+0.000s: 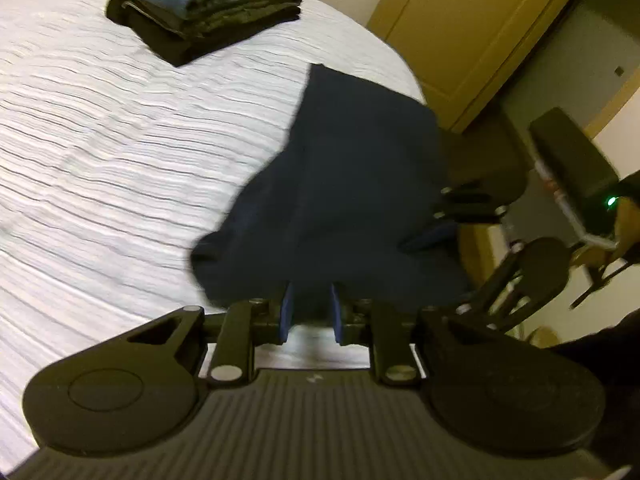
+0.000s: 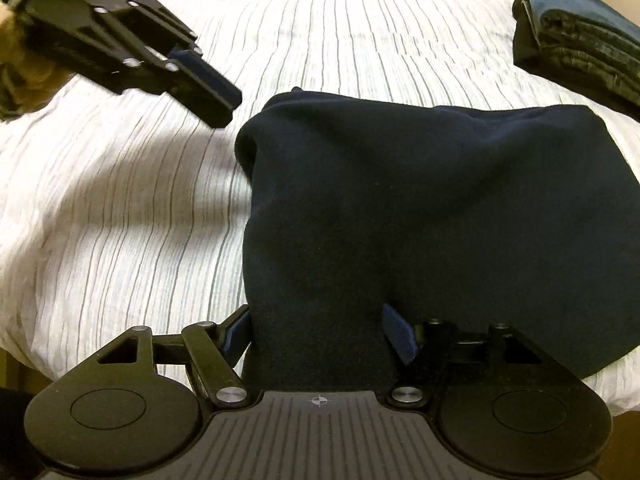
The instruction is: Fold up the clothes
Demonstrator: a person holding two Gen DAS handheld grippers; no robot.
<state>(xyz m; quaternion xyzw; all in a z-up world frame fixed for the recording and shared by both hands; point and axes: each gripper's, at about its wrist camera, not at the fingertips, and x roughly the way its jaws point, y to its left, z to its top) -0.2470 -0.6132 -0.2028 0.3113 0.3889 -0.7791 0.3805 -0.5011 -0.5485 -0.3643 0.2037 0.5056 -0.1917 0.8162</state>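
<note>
Left gripper [image 1: 311, 312]: jaws narrow, small gap, nothing pinched; blue pads [image 1: 289, 310] sit just short of near edge of navy garment [image 1: 352, 184]. From right wrist view it hangs apart from garment, above striped bedsheet [image 2: 120, 208]. Right gripper [image 2: 318, 334]: jaws wide, straddling near edge of garment, cloth between pads; firm grip or not, cannot tell. Garment lies folded on bed near its edge. Stack of folded clothes [image 1: 208, 4] farther back on sheet, well apart. Wooden wardrobe [image 1: 472, 32] beyond bed.
</note>
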